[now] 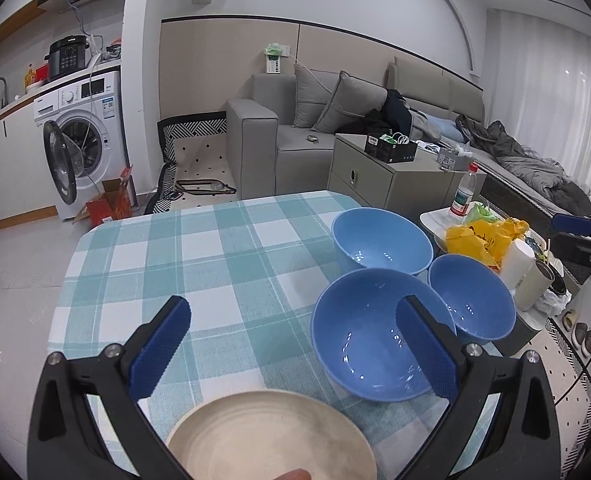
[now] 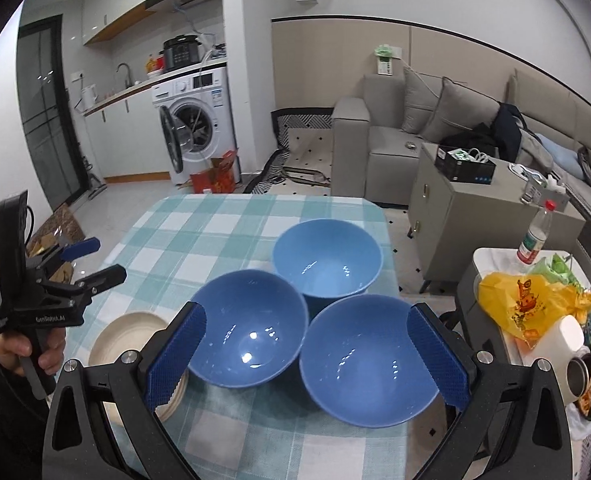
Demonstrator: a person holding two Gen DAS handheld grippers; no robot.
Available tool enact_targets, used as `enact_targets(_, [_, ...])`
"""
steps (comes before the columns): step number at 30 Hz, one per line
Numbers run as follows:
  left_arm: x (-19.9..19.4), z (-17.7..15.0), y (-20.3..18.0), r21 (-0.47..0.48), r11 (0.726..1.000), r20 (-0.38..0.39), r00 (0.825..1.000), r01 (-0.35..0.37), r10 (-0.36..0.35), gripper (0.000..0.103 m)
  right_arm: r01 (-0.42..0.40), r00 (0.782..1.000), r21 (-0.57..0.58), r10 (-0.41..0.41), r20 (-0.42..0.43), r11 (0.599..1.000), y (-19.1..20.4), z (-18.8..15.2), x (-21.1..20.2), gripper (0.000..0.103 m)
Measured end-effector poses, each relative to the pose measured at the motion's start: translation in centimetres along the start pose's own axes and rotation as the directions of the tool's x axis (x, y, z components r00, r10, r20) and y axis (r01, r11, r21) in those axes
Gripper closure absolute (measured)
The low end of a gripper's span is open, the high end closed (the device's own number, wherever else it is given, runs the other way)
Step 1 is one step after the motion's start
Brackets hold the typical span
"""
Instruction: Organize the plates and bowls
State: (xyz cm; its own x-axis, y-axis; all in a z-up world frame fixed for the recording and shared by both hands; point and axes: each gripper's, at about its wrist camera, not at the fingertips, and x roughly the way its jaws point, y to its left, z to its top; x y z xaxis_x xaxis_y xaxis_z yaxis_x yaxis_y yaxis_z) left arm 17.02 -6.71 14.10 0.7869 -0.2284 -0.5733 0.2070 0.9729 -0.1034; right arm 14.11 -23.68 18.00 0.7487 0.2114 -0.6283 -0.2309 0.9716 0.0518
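Note:
Three blue bowls stand close together on the checked tablecloth [image 2: 215, 216]: a paler one [image 2: 327, 256] farthest away, a darker one [image 2: 251, 328] at the left and another [image 2: 359, 360] at the right. A cream plate [image 2: 127, 336] lies left of them. My right gripper [image 2: 307, 356] hangs open above the two near bowls, gripping nothing. My left gripper [image 1: 295, 348] is open over the cloth, beyond the cream plate [image 1: 271, 436], its right finger in front of the near bowl [image 1: 355, 332]. The other bowls [image 1: 381, 240] [image 1: 471, 296] sit further right.
A low side table [image 2: 491, 260] at the right carries a yellow bag [image 2: 527, 300], a bottle [image 2: 535, 236] and cups. A grey cabinet [image 2: 467, 208] and sofa [image 2: 375, 144] stand beyond. A washing machine [image 2: 199, 120] with its door open is far left.

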Motion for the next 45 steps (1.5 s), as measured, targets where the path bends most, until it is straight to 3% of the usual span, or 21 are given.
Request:
enact_targets(16, [5.5,3.7,-3.0,0.042,0.998,-0.078,0.996,0.047,-0.044,0.0,-0.037,0.999,0.084,0.039,-0.019,0.996,-4.4,2.5,4.8,0.001])
enact_targets(27, [9.3,6.3,-3.5,0.057,0.996,-0.105,0.993,0.062,-0.056,0.0,-0.021,0.999,0.137,0.025,-0.027,0.99,-7.5,4.1,7.8,0.001])
enact_targets(45, [15.7,6.9,-4.4,0.086,0.995,-0.197,0.98,0.056,-0.038,0.0,-0.018,0.993,0.149,0.035,-0.115,0.989,-9.1,4.0,15.3,0.002])
